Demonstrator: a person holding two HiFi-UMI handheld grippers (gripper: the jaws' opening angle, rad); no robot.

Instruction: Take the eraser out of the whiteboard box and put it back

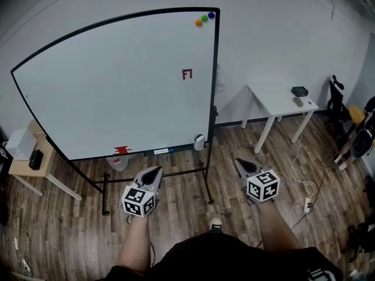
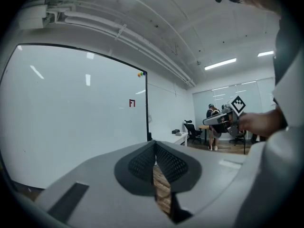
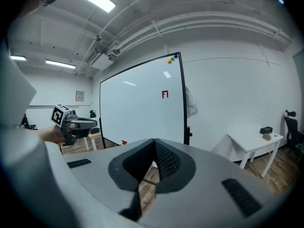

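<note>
Currently both forearms reach forward from the body, side by side over the wood floor (image 1: 176,209). The left gripper (image 1: 157,170) and right gripper (image 1: 239,163) are held nearly level, tipped slightly down, and aimed at the whiteboard (image 1: 117,81), well short of it. Each gripper's jaws meet at the tips with nothing between them. The box (image 1: 200,141) hangs at the board's lower right corner, against the frame. A dark bit shows at its top, too small to call the eraser.
</note>
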